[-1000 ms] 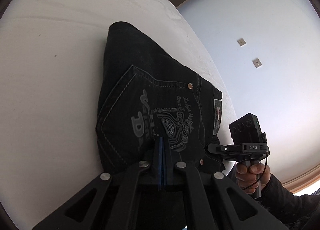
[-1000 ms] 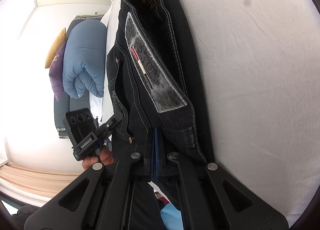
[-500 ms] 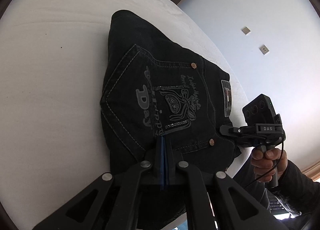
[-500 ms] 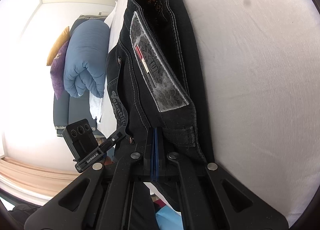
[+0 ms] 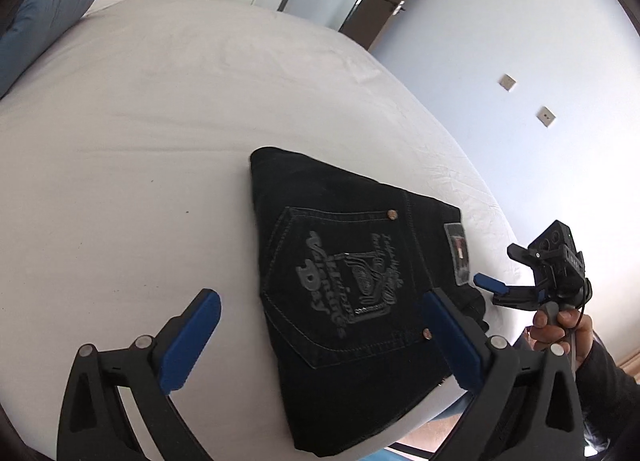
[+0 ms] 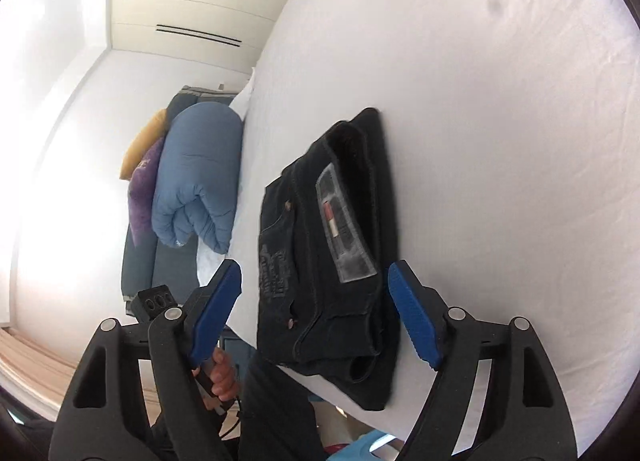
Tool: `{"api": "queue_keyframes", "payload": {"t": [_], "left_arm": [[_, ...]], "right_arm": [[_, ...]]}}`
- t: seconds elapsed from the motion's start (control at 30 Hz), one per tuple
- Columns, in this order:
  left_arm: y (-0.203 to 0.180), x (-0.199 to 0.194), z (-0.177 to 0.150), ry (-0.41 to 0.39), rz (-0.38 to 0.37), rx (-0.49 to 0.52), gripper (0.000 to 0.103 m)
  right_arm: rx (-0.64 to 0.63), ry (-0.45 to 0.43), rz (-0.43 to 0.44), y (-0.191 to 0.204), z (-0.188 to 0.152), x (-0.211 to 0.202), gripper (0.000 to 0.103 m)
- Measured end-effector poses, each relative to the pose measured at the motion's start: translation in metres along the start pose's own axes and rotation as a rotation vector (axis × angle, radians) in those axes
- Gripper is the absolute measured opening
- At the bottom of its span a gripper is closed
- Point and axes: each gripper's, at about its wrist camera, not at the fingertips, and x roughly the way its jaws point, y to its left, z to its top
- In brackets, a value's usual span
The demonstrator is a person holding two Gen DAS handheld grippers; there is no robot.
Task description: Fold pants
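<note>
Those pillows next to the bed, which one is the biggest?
The blue one. It is a fat, puffy roll, far larger than the purple pillow and the yellow pillow tucked behind it, away from the bed.

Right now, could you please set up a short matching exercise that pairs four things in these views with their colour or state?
Column one:
1. pants
2. left gripper
3. duvet
4. bed sheet

Column two:
A. blue, rolled up at the bed's end
B. white, spread flat
C. black, folded, lying on the bed
D. jaws apart, nothing between the pads

Pairs: 1-C, 2-D, 3-A, 4-B. The left gripper's jaws have just been opening and are clear of the pants.
</note>
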Motion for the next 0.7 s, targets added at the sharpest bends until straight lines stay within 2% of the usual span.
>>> {"api": "queue_keyframes", "payload": {"t": [0.1,0.2,0.33,0.4,0.43,0.53,0.6,0.7], "left_arm": [[0.014,0.024,0.007,0.084,-0.010,-0.039,0.095],[0.021,0.050,0.008,0.174,0.000,-0.056,0.092],[0.019,0.063,0.012,0.199,0.022,-0.039,0.089],[0.016,0.069,0.016,0.214,0.023,-0.041,0.089],[0.014,0.073,0.018,0.224,0.036,-0.034,0.088],[0.006,0.084,0.017,0.247,0.078,0.002,0.083],[-0.001,0.088,0.018,0.253,0.058,0.008,0.065],[-0.010,0.092,0.018,0.257,0.083,0.024,0.055]], "right_arm": [[0.052,0.058,-0.049,-0.011,0.015,0.013,0.072],[0.000,0.129,-0.097,-0.002,0.024,0.033,0.072],[0.013,0.173,-0.134,0.001,0.038,0.059,0.068],[0.018,0.184,-0.163,0.002,0.042,0.071,0.061],[0.012,0.189,-0.170,0.002,0.043,0.077,0.060],[-0.002,0.187,-0.198,0.004,0.043,0.088,0.048],[0.003,0.173,-0.209,0.002,0.044,0.091,0.034],[-0.004,0.151,-0.210,0.001,0.039,0.092,0.028]]}}
